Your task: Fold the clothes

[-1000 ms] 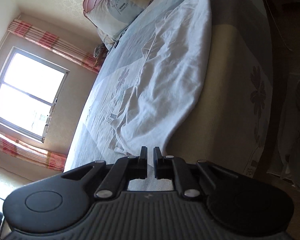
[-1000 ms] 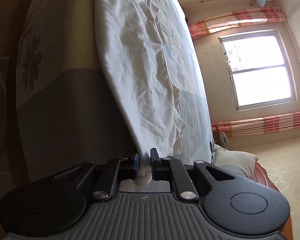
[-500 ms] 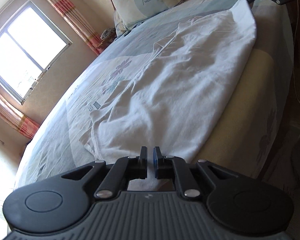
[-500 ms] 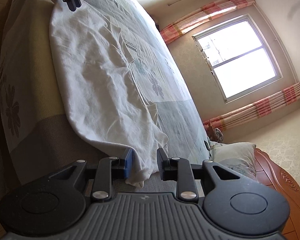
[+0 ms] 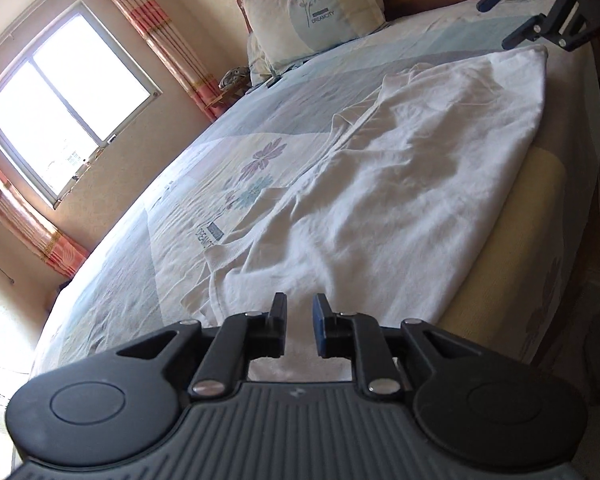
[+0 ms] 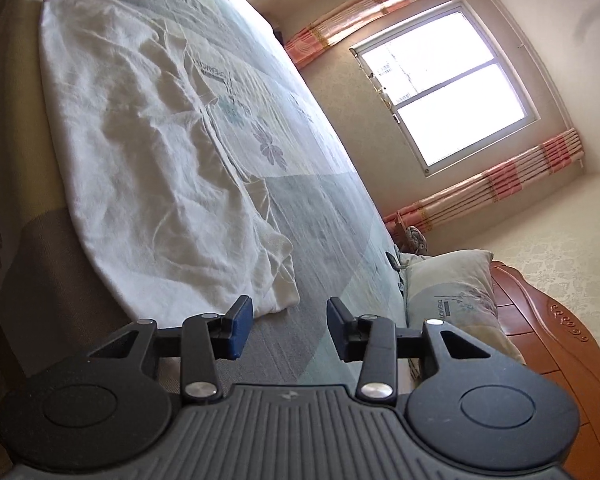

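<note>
White crumpled cotton garment [image 5: 388, 200] lies spread along the near edge of the floral-sheeted bed [image 5: 220, 184], rumpled, with no finished fold that we can see; our left claw [image 5: 300, 316] is slightly parted, our right claw [image 6: 289, 322] spread wide, both holding nothing

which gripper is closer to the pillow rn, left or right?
Right. The right gripper sits at the head end of the bed, with the pillow just beyond its fingers. The left gripper is over the white garment's far end.
</note>
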Tool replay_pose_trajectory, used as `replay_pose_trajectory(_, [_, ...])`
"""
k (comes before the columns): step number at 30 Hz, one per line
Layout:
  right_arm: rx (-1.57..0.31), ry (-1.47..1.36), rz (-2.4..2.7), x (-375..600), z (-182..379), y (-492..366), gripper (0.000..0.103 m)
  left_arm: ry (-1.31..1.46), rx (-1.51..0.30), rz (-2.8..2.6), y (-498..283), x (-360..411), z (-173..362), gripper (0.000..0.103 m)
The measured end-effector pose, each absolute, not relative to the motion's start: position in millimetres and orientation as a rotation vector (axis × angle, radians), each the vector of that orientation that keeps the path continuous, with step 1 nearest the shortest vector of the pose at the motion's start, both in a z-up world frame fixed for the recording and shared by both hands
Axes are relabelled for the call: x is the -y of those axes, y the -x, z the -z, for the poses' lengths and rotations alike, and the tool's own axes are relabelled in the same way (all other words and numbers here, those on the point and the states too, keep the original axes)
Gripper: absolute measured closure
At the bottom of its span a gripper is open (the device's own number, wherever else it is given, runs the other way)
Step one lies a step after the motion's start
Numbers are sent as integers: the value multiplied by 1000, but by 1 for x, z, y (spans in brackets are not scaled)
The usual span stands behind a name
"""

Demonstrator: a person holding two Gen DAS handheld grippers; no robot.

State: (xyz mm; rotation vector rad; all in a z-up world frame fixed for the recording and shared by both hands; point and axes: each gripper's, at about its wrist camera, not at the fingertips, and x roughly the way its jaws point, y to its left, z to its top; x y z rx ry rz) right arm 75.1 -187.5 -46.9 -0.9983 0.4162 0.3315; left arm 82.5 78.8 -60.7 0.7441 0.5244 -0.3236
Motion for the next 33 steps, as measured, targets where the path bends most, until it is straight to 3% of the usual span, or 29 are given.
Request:
replay_pose_trajectory(6, [-505,975,-444,189,80,-75,52,-731,-602,327,-74,-93,72,85])
replay_pose_trajectory(11, [-552,821,-468,208,52,-103,48,-720,-538,366,-103,-80,35,80])
replay_pose_trajectory(14, [-528,751,-493,196,29,-140,46,-640,-507,437,-138,-62,17,53])
replay_pose_trajectory(15, [-524,714,-518,191,22,-152,39,-602,-505,464,-150,-57,13,46])
replay_pose_trajectory(17, [-560,617,-603,178,15,-180,21,-484,-567,503,-179,-52,15,45])
replay_pose_trajectory(18, [-588,567,-651,172,13,-195,20,-426,-598,519,-193,-50,17,45])
replay_pose_trajectory(25, [-769,345,-707,144,39,-264,20,-185,-805,439,-253,-95,56,46])
replay_pose_trajectory(33, [-858,216,-593,197,48,-298,20,-164,-864,431,-257,-128,44,46])
